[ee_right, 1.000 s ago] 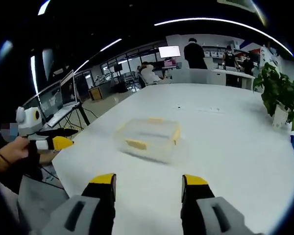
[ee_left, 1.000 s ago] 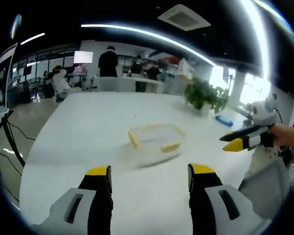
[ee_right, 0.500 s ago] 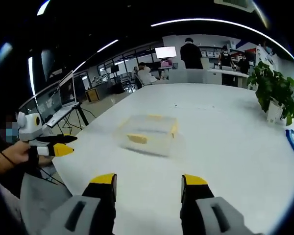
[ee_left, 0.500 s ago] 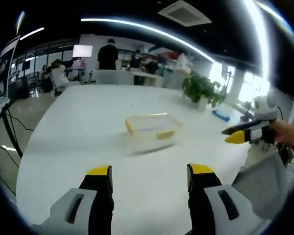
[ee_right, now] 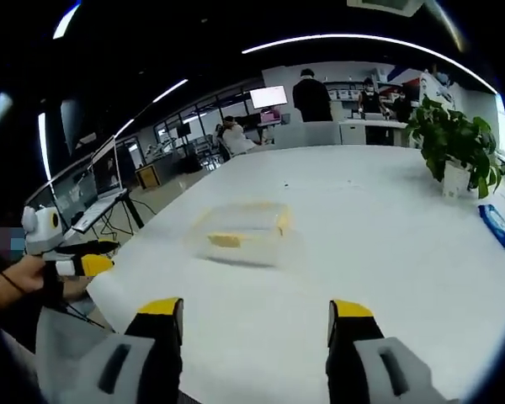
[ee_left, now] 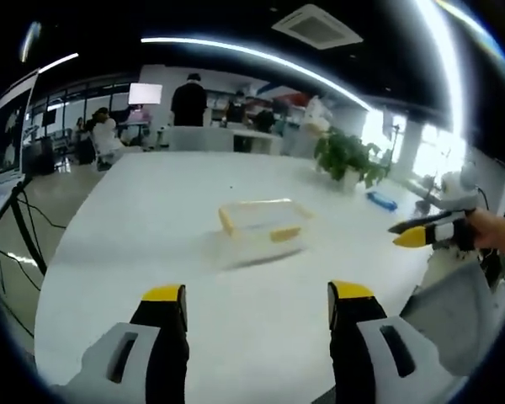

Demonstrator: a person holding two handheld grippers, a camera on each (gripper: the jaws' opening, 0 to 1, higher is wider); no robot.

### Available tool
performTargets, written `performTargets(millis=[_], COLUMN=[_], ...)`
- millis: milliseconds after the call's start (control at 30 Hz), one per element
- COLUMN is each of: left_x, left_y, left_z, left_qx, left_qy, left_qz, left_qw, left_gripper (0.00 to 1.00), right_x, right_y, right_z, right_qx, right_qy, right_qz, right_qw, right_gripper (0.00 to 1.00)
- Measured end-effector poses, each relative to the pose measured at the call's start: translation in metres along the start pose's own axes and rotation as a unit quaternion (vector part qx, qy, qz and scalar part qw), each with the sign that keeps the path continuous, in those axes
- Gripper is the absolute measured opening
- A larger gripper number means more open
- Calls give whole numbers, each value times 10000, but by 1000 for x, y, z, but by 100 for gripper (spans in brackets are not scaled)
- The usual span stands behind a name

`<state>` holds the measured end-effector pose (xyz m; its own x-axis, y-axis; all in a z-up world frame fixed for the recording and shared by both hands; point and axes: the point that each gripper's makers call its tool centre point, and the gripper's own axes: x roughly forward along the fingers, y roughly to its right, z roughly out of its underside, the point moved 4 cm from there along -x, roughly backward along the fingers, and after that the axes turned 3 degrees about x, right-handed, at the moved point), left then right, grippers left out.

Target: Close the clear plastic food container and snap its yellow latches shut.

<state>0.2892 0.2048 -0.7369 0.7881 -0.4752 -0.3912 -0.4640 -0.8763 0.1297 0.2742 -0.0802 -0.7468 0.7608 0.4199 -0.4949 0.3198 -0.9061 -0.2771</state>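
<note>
A clear plastic food container [ee_left: 261,226] with yellow latches sits in the middle of a large white table [ee_left: 151,219]; in the right gripper view the container [ee_right: 240,233] lies ahead and a little left. My left gripper [ee_left: 257,307] is open, held well short of the container, nothing between its jaws. My right gripper [ee_right: 257,320] is open too, also well back from it. The right gripper [ee_left: 429,234] comes in at the right of the left gripper view, held by a hand. The left gripper [ee_right: 71,259] shows at the left of the right gripper view.
A potted plant [ee_left: 347,162] and a blue object [ee_left: 384,202] sit at the table's far side; the plant [ee_right: 454,147] and blue object [ee_right: 493,225] lie to the right in the right gripper view. People stand at desks [ee_left: 188,105] behind. A tripod and cables [ee_left: 13,236] stand beside the table.
Both cameras have shifted slightly. The jaws of both grippers stand a little wider apart. The container has not moved on the table.
</note>
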Motion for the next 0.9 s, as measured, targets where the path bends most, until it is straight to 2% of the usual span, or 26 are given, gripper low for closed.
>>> performTargets(millis=[67, 167, 300, 467, 533, 600, 767, 900], left_x=[-1, -4, -6, -8, -7, -8, -10, -11], left_y=[-2, -5, -5, -6, -3, -1, -2, -3], left_z=[-3, -7, -7, -7, -3, 0, 6, 2], left_qx=[10, 19, 61, -4, 157, 150, 125, 130], left_qy=[119, 263, 169, 221, 150, 122, 37, 72], left_qz=[-65, -128, -135, -148, -46, -24, -55, -36], left_qw=[9999, 9996, 9997, 9996, 9998, 9998, 9999, 9999], left_gripper=[82, 92, 87, 89, 93, 98, 94, 94], right_x=[-1, -2, -3, -4, -4, -6, -8, -8], right_y=[-1, -3, -5, -6, -7, -8, -5, -4], right_z=[-3, -6, -4, -3, -3, -2, 2, 5], right_qx=[-50, -72, -75, -17, 74, 104, 78, 133], right_qy=[191, 396, 365, 412, 479, 505, 447, 410], right_qz=[1, -47, -59, -81, -137, -139, -57, -95], right_qw=[9998, 9992, 9993, 9991, 9987, 9986, 9990, 9990], right_gripper=[85, 93, 91, 91, 91, 93, 93, 94])
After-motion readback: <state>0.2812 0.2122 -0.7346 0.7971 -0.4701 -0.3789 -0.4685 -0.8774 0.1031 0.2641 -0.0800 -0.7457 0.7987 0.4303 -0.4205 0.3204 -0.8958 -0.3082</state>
